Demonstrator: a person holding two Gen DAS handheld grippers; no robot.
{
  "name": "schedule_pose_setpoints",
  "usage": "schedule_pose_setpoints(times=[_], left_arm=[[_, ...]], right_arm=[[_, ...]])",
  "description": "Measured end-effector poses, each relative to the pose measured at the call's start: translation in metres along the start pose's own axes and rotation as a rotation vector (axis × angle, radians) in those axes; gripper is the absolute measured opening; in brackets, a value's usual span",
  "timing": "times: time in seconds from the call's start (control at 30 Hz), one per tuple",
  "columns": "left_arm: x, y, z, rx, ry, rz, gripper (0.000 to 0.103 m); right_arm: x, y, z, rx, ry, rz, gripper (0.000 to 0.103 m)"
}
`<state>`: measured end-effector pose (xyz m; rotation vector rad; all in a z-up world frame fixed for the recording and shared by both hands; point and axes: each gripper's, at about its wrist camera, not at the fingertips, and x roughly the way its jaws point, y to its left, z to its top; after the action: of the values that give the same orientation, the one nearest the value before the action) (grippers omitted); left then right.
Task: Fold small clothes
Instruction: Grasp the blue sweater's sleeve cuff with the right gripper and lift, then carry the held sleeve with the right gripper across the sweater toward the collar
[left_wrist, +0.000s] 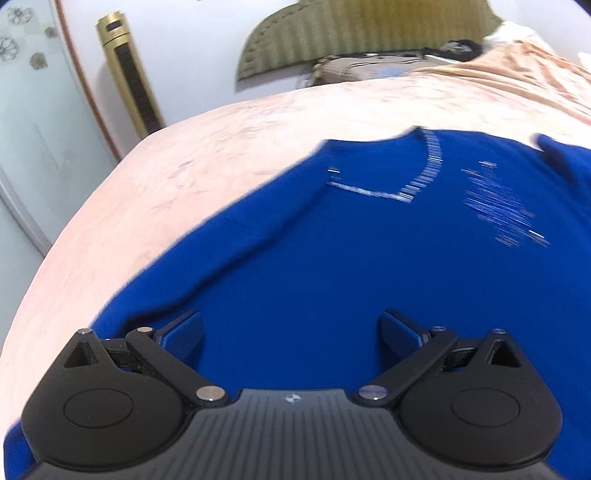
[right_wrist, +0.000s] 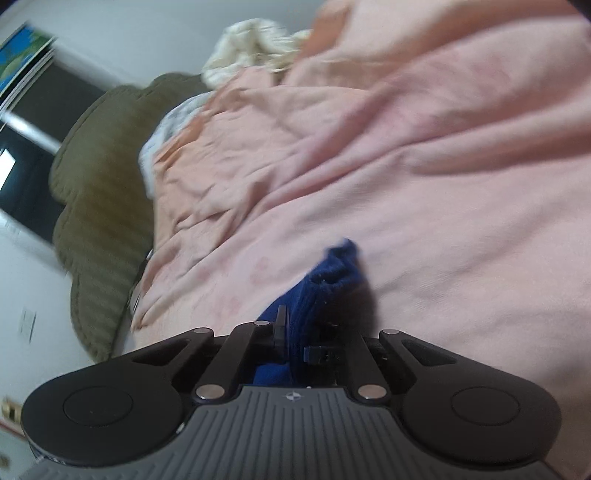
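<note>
A blue knitted garment (left_wrist: 351, 240) with white stitched lines lies spread flat on the pink bedspread (left_wrist: 207, 155) in the left wrist view. My left gripper (left_wrist: 291, 330) hovers over its near part with the blue pads wide apart and nothing between them. In the right wrist view my right gripper (right_wrist: 297, 338) is shut on a bunched fold of the blue garment (right_wrist: 332, 273), which sticks up between the pads. Pink bedding (right_wrist: 424, 184) lies behind it. The picture is blurred.
An olive quilted headboard cushion (left_wrist: 354, 33) stands at the bed's far end, with a beige pillow (left_wrist: 351, 68) below it. A gold tower fan (left_wrist: 127, 70) stands by the wall at left. A rumpled pink blanket (left_wrist: 517, 77) lies at right, and a cream cloth (right_wrist: 251, 44) lies on top of it.
</note>
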<state>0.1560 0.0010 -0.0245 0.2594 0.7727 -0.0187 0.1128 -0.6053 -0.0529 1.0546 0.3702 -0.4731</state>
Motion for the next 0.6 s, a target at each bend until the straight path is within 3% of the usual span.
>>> schedule_pose_setpoints(times=[0.1,0.2,0.33,0.5,0.6], left_arm=[[0.023,0.013,0.016,-0.027,-0.036,0.059,0.103],[0.045,0.017,0.028,0.024,-0.066,0.223,0.103],[0.073,0.025,0.040,0.084,-0.115,0.377,0.103],[0.110,0.043,0.067,0.069,-0.132,0.452,0.103],[0.132,0.061,0.094,0.004,-0.099,0.435,0.103]], right_arm=[[-0.016,0.032,-0.010,-0.125,0.007,0.044,0.011],[-0.036,0.070,-0.024,-0.259,0.006,0.104,0.011],[-0.051,0.112,-0.043,-0.342,0.036,0.203,0.011],[-0.056,0.153,-0.072,-0.431,0.092,0.273,0.011],[-0.061,0.174,-0.088,-0.488,0.121,0.295,0.011]])
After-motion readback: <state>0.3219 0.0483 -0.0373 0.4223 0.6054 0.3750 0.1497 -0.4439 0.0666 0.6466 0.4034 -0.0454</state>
